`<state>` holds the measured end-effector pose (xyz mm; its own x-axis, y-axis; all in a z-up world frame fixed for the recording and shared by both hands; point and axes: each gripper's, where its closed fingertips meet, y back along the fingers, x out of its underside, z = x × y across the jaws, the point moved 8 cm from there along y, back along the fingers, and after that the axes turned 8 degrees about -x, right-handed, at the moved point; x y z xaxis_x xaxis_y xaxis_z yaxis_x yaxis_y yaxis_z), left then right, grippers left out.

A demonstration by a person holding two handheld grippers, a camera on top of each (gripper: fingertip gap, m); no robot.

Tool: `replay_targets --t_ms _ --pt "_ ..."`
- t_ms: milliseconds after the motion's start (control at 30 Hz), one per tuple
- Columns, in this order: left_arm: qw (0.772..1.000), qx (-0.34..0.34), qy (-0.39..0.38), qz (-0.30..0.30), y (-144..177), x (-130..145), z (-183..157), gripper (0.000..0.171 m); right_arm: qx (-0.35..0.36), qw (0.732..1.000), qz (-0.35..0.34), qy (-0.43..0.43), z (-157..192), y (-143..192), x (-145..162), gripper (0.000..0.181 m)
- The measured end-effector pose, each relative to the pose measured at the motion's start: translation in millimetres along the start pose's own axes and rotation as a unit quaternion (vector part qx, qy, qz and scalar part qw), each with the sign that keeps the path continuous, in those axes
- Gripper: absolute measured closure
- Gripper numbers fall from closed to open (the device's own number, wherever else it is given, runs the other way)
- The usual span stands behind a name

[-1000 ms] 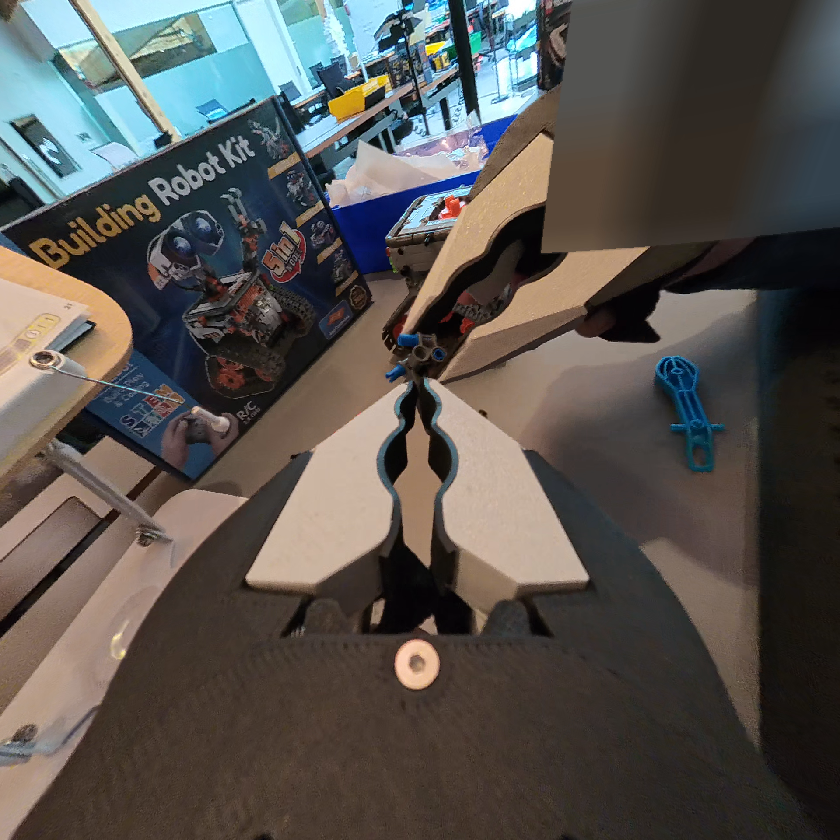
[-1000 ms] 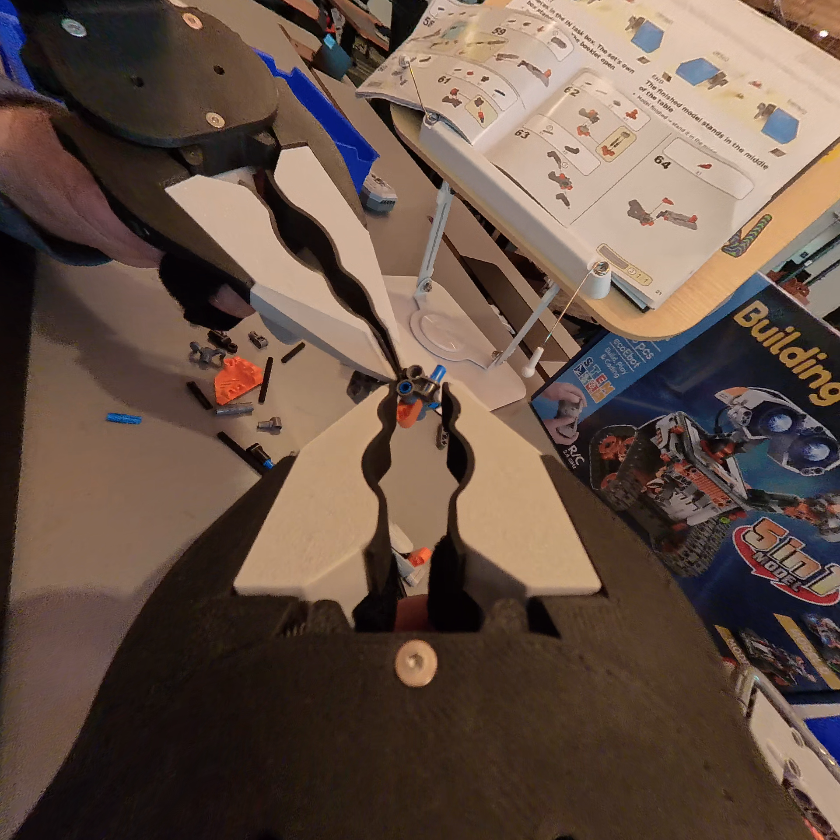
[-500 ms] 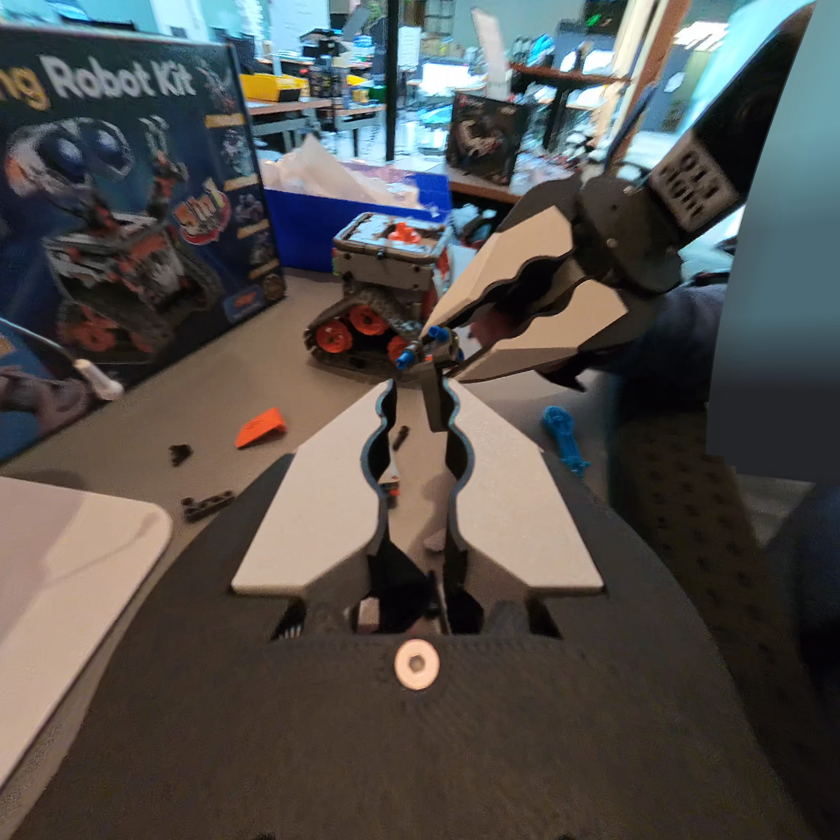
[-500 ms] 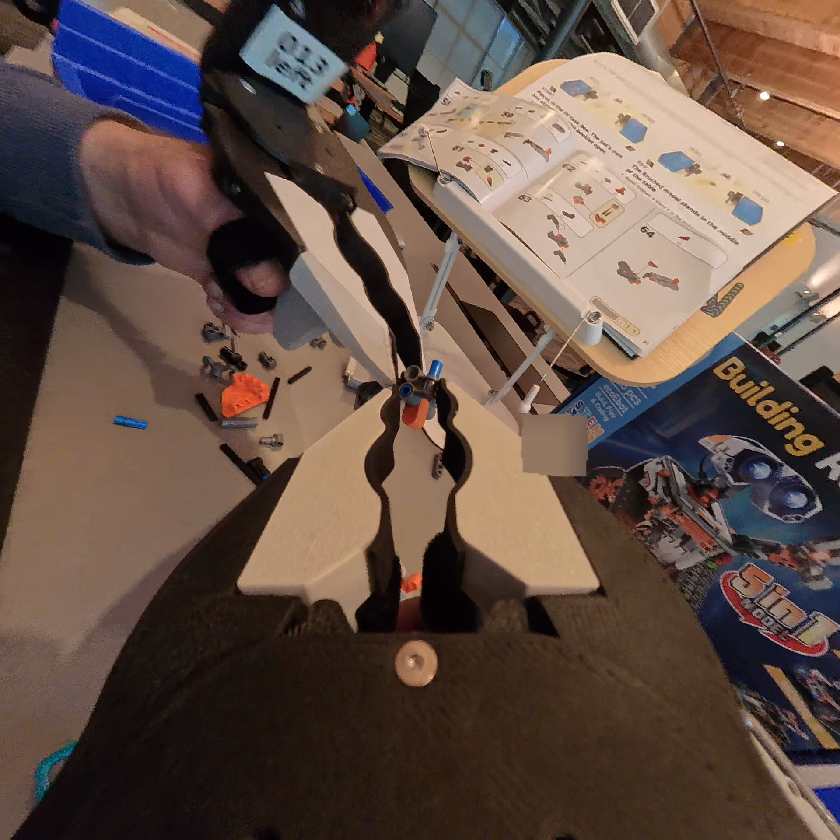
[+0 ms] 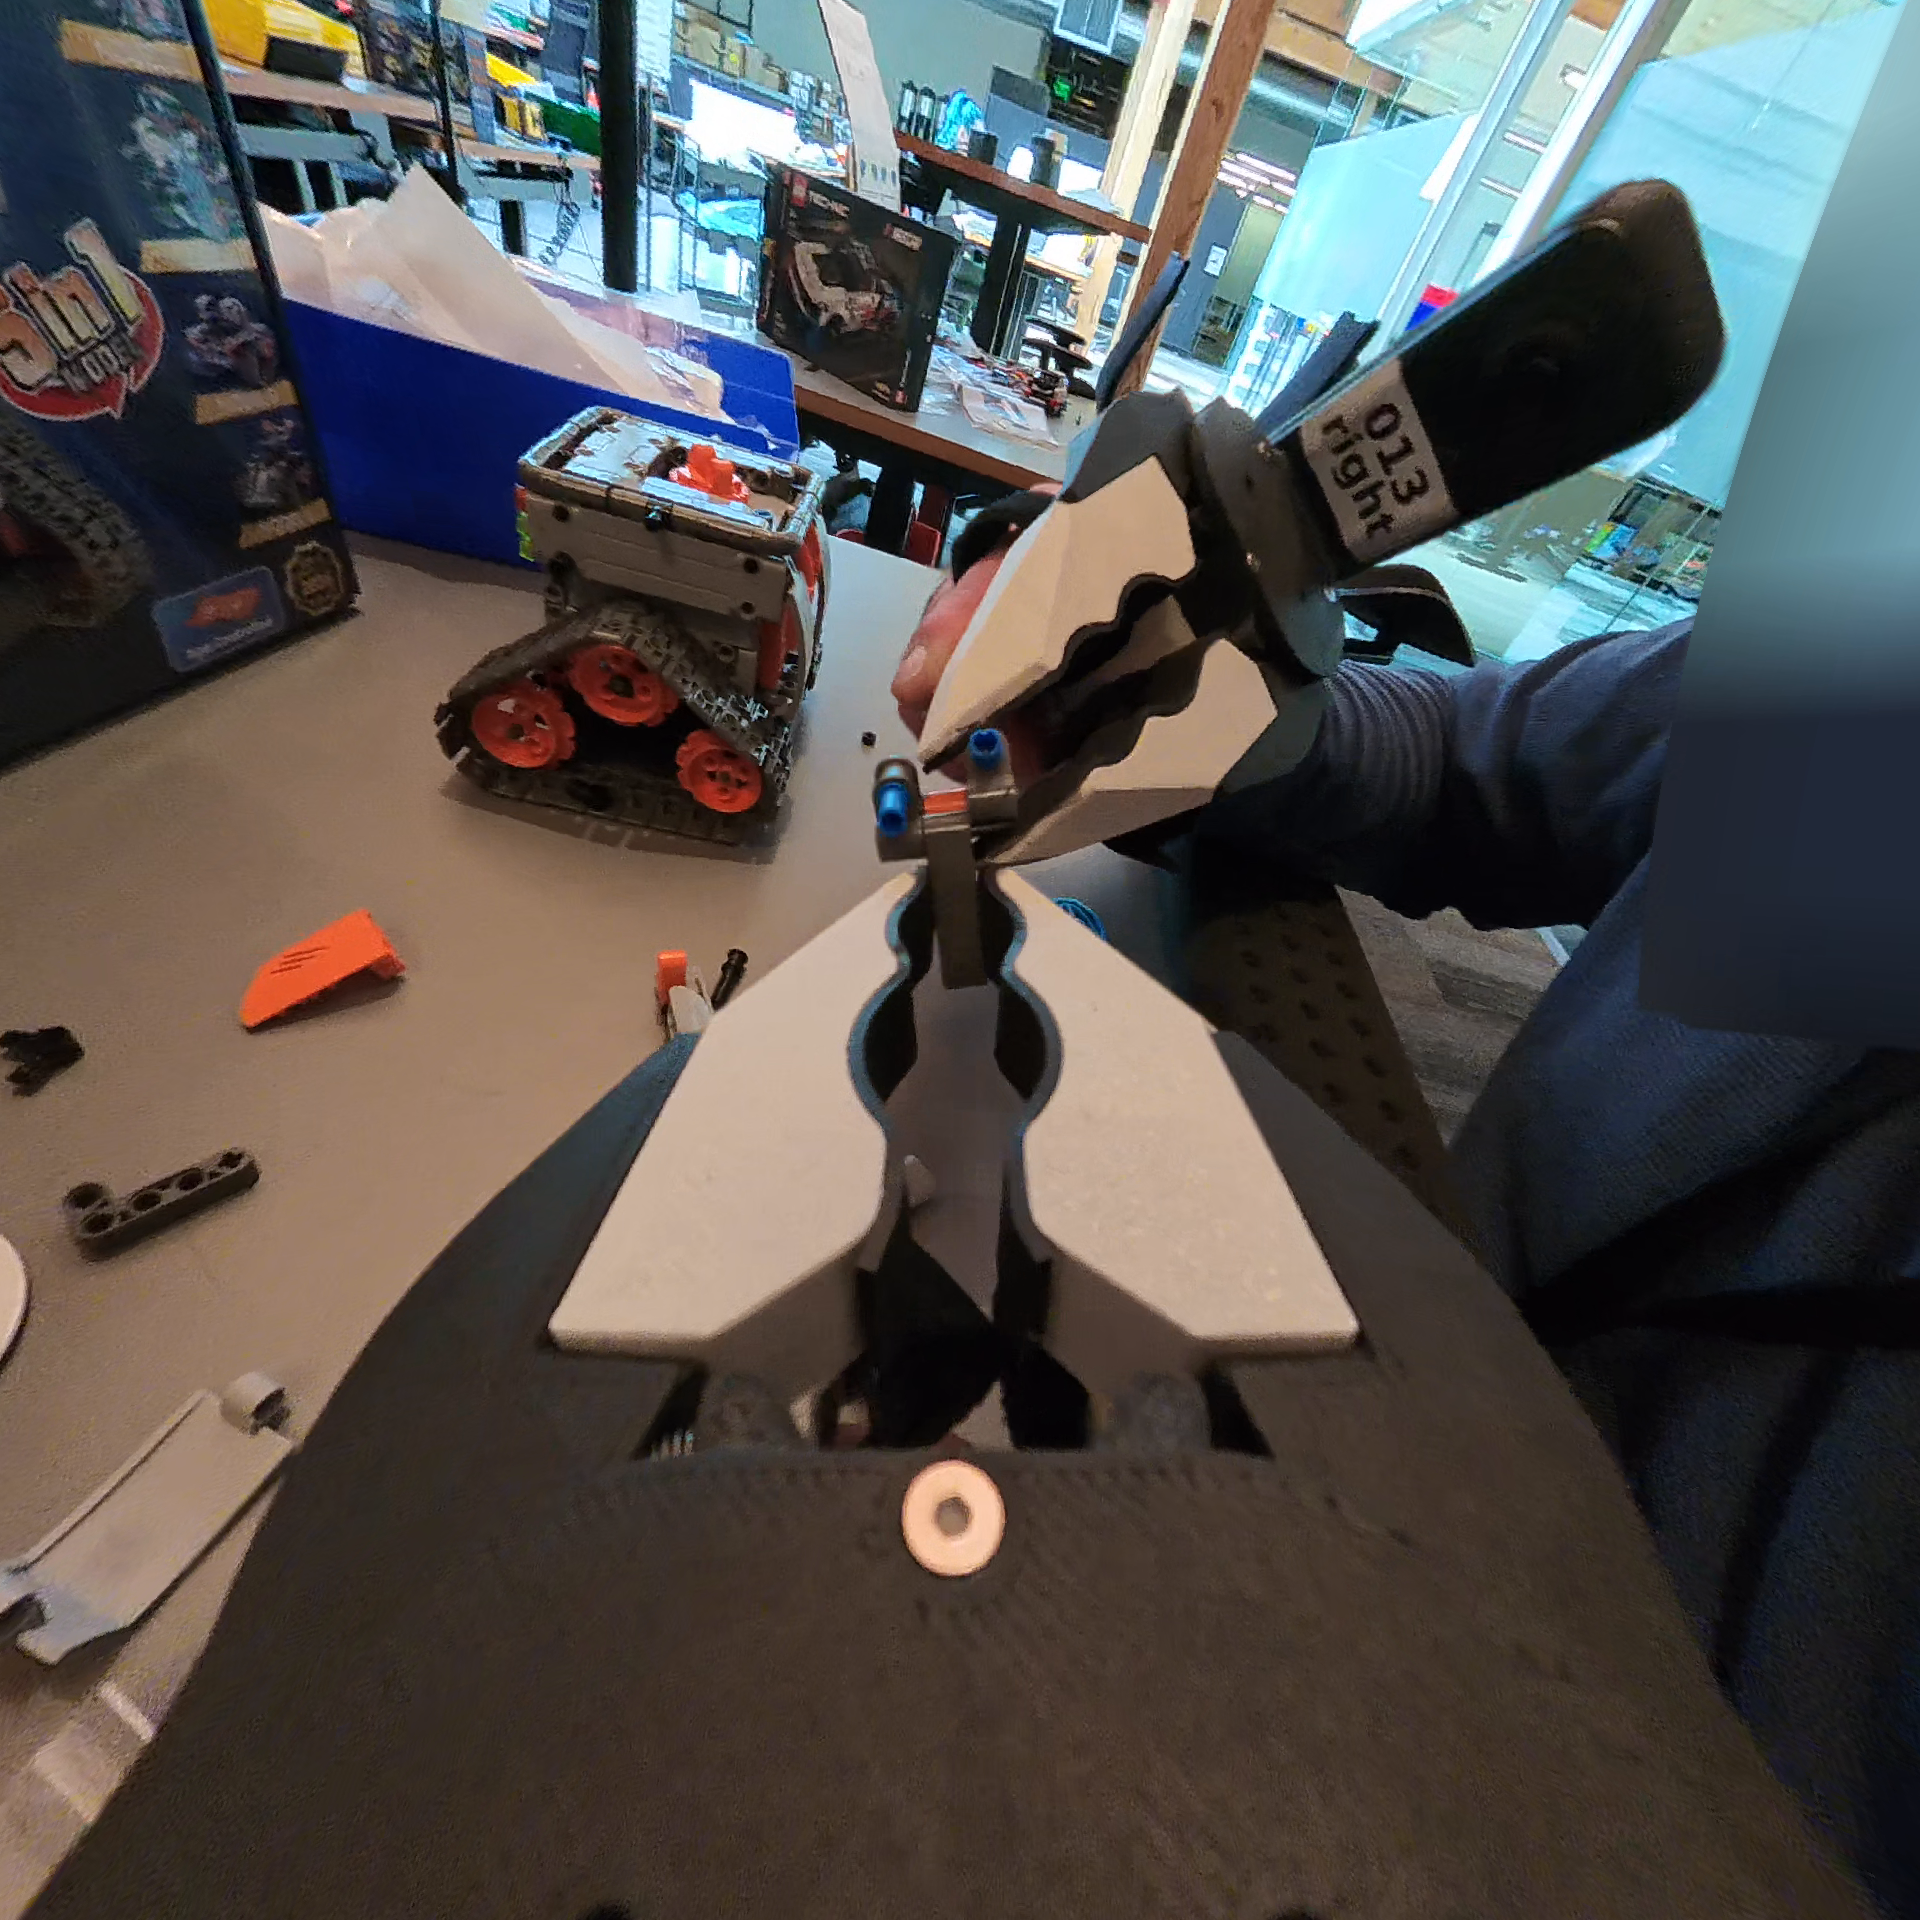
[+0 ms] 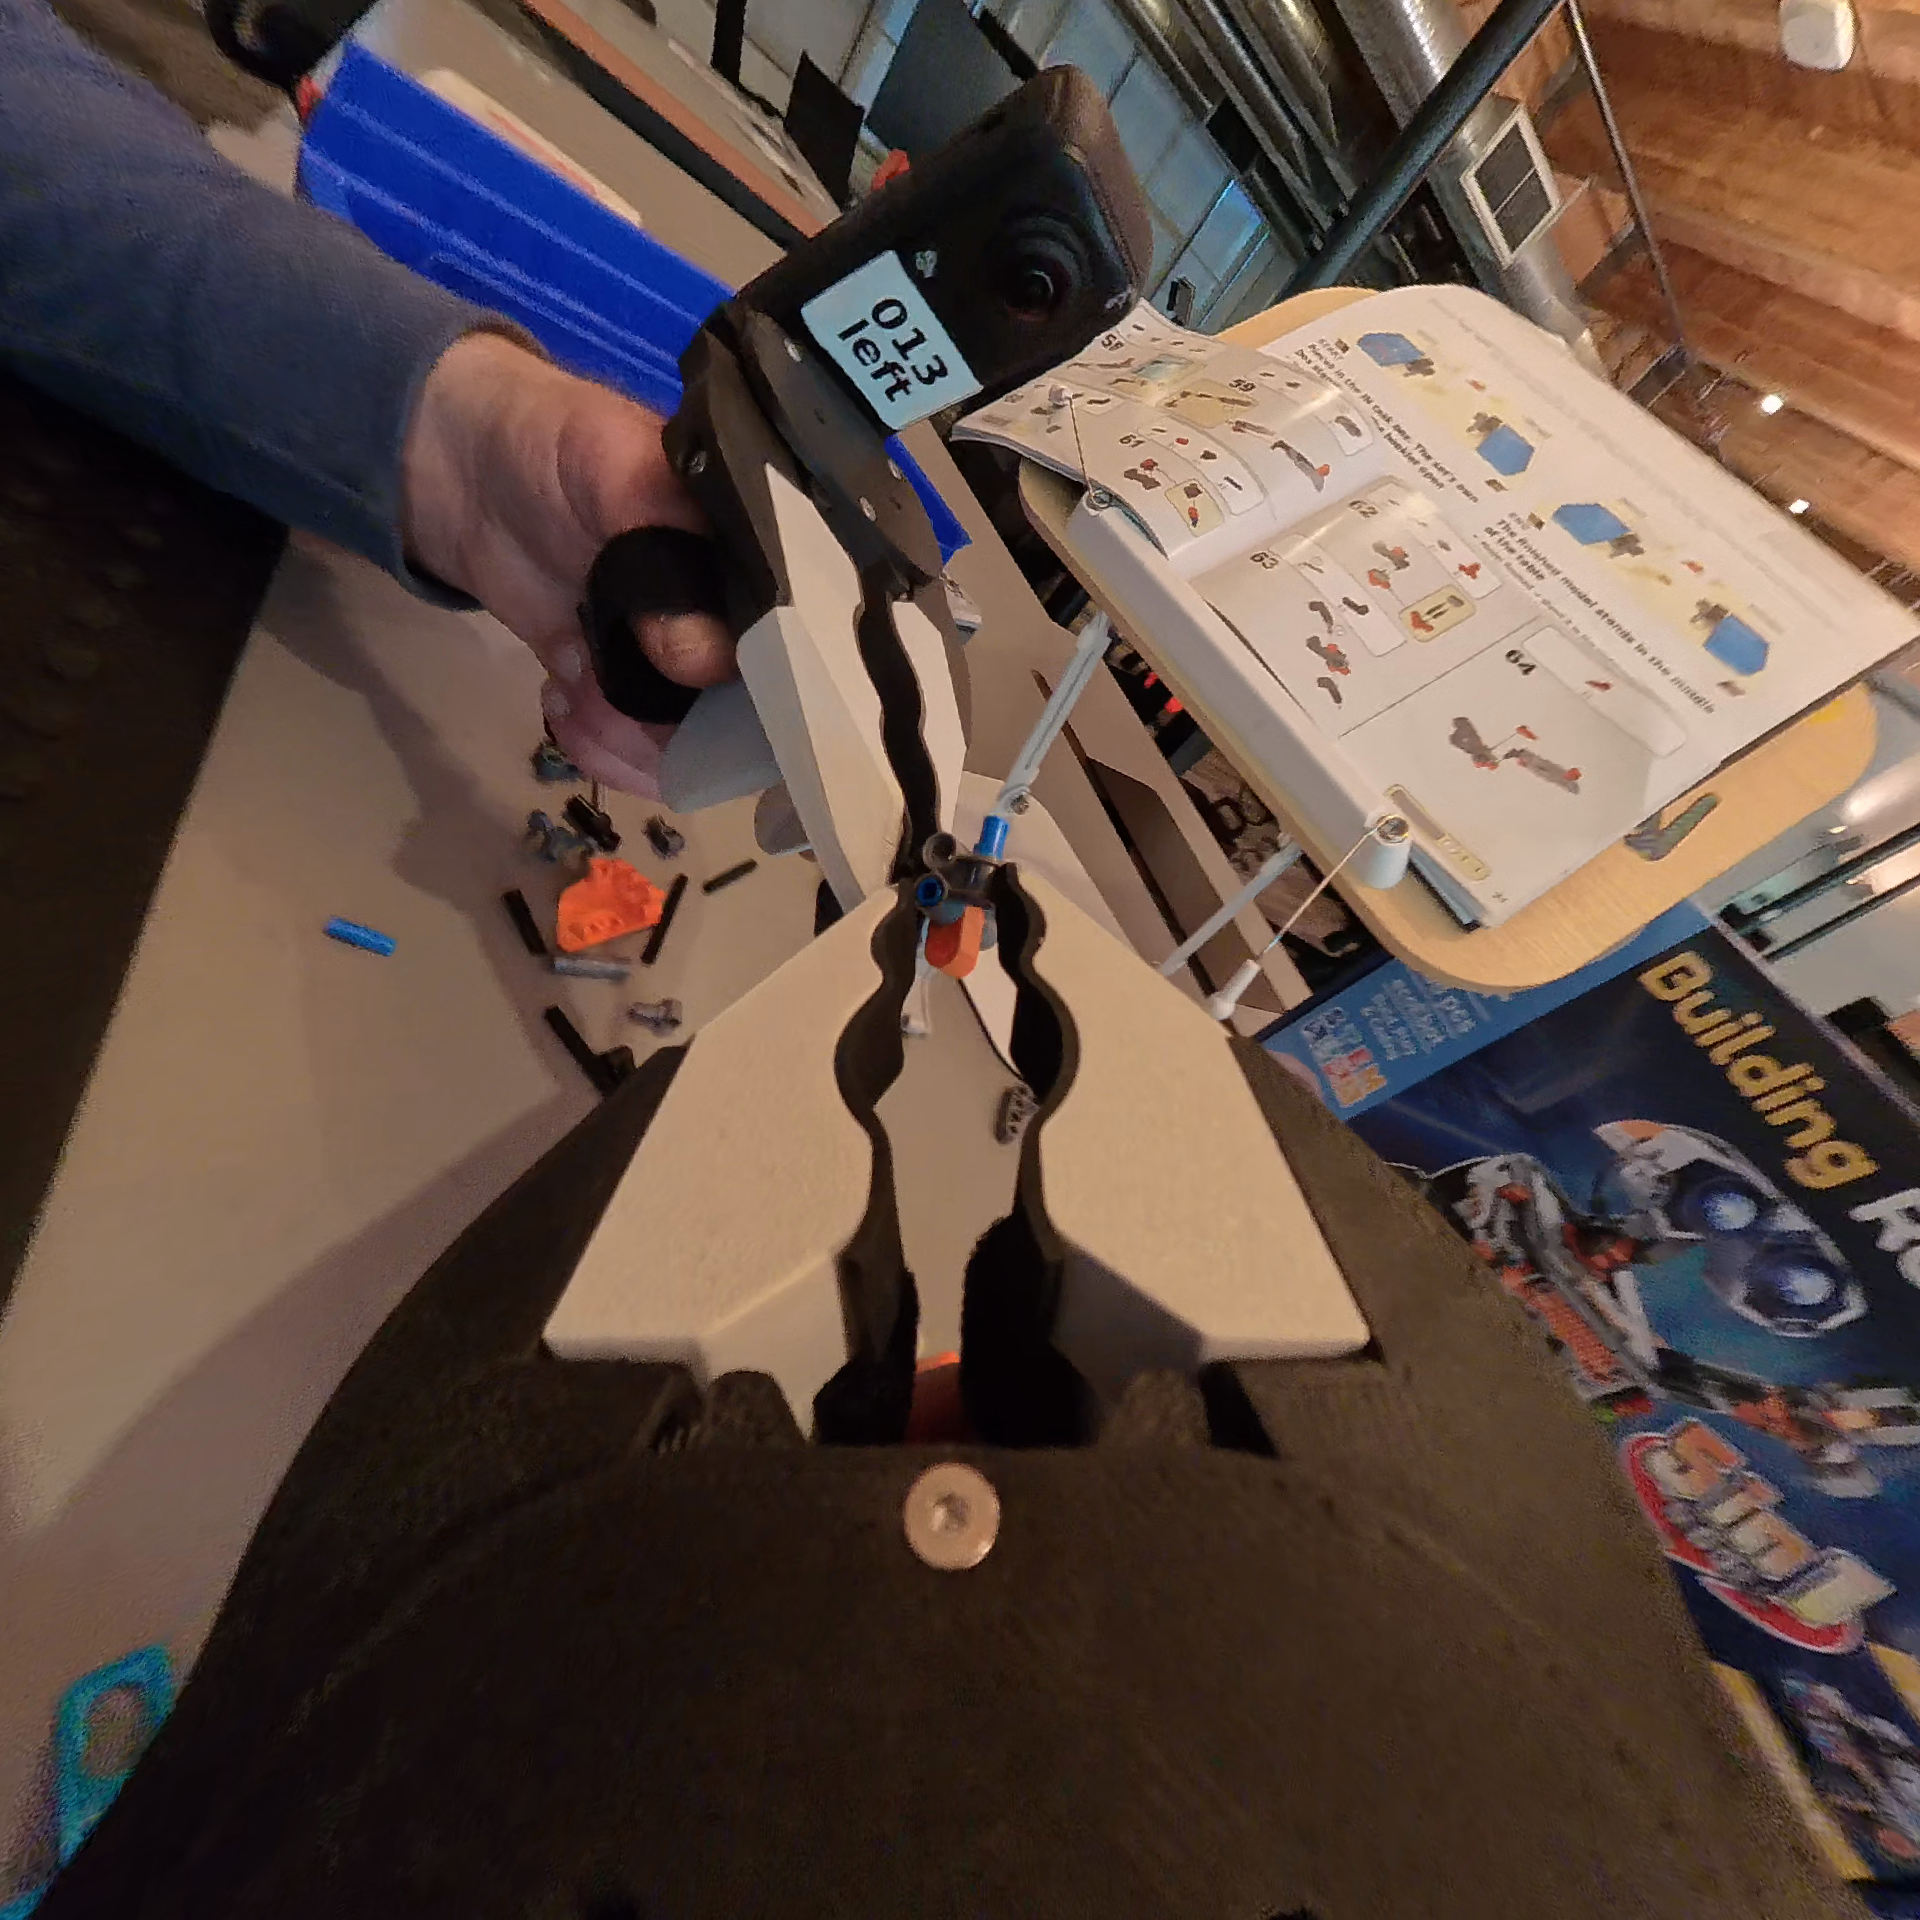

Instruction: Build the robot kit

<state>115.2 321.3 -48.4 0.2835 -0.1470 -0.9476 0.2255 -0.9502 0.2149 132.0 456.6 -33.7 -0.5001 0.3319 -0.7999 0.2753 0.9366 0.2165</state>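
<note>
the left gripper [image 5: 954,883] pinches a small grey piece [image 5: 951,831] at its tips, jaws tight on the grey stem; the right gripper [image 6: 961,904] comes in from the far right and clamps the same piece, which has blue pegs and an orange bit; the two tips almost touch, up above the table [image 5: 312,831]; the left view alone shows a tracked toy [image 5: 644,634] far left and an orange wedge [image 5: 317,961]; the right view alone shows an open booklet [image 6: 1455,582] on a stand and loose bits [image 6: 603,894] near a hand [image 6: 540,551].
</note>
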Motion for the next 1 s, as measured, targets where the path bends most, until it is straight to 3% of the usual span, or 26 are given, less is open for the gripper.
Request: replay_targets --t_ms 467,567,733,900,1000 --pt "0.995 0.04 0.085 -0.019 0.6 5.3 5.3 0.166 0.032 0.986 0.053 0.155 11.0 -0.8 -7.4 0.169" --pt "0.996 0.037 0.083 -0.019 -0.2 5.3 5.6 0.165 0.029 0.986 0.055 0.157 11.2 -0.2 -7.4 0.169" --pt "0.993 0.054 0.105 -0.022 2.2 6.3 7.3 0.166 0.01 0.998 0.013 0.067 7.2 -1.2 -5.7 0.17" --pt "0.991 0.078 0.112 0.008 -3.5 13.3 6.5 0.165 -0.008 0.983 0.06 0.171 17.3 1.8 -5.6 0.17" --pt "0.989 0.09 0.114 0.008 -5.7 12.3 3.2 0.165 -0.026 0.989 0.04 0.14 16.5 7.0 -6.2 0.17"
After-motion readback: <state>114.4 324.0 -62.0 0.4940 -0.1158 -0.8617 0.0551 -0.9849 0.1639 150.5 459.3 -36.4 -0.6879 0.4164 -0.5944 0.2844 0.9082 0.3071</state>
